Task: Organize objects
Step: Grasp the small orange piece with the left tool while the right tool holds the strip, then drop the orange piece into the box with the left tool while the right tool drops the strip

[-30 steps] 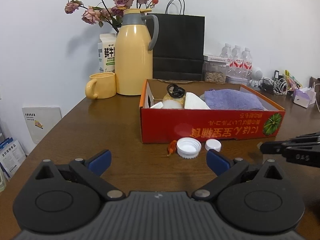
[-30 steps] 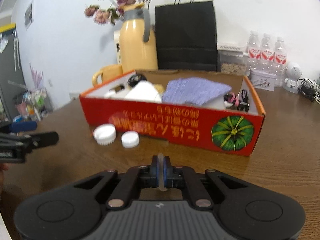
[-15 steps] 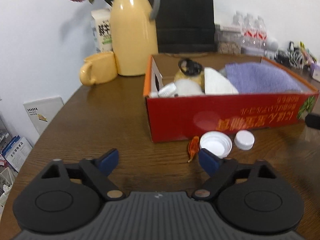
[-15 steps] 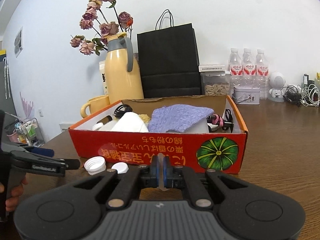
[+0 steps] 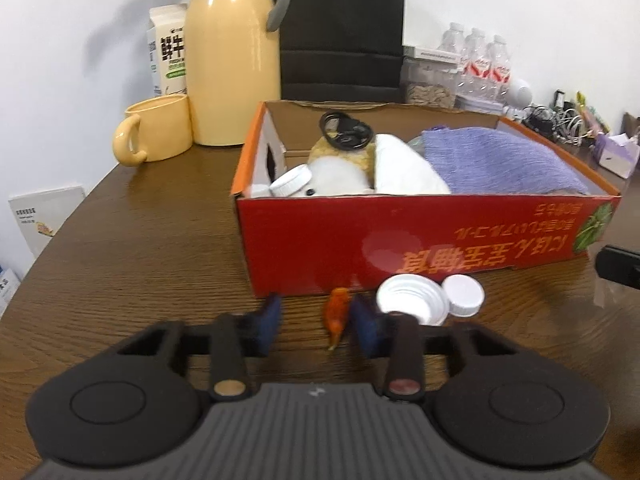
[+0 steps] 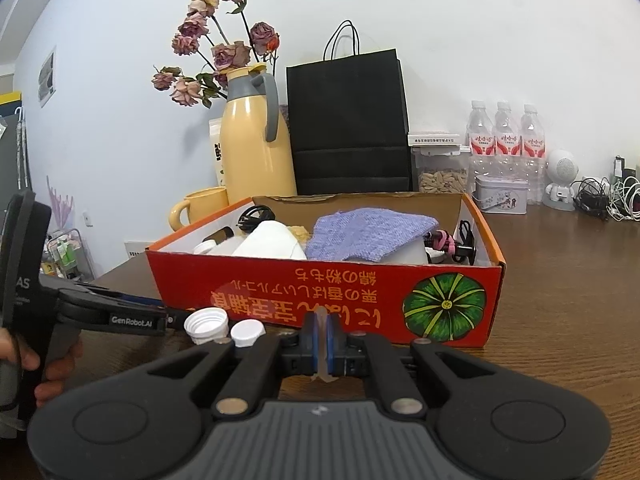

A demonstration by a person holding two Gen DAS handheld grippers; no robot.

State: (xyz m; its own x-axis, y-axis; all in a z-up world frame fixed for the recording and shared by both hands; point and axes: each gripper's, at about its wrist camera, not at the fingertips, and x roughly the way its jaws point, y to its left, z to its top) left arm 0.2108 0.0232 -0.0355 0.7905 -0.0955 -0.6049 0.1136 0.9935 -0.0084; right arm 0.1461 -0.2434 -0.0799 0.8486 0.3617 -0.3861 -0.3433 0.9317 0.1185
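Jaws of the left gripper (image 5: 314,322) are closing around an orange scrap (image 5: 337,315) lying on the table (image 5: 140,248) before the red box (image 5: 400,236); the right pad is just beside it, the left pad apart. Two white caps (image 5: 412,300) are lying just right of it. The right gripper (image 6: 320,346) is pinching something thin and clear, its pads together.

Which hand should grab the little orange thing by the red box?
The left. The left gripper already has the little orange thing between its closing jaws. The right gripper sits farther off, shut on a thin clear strip.
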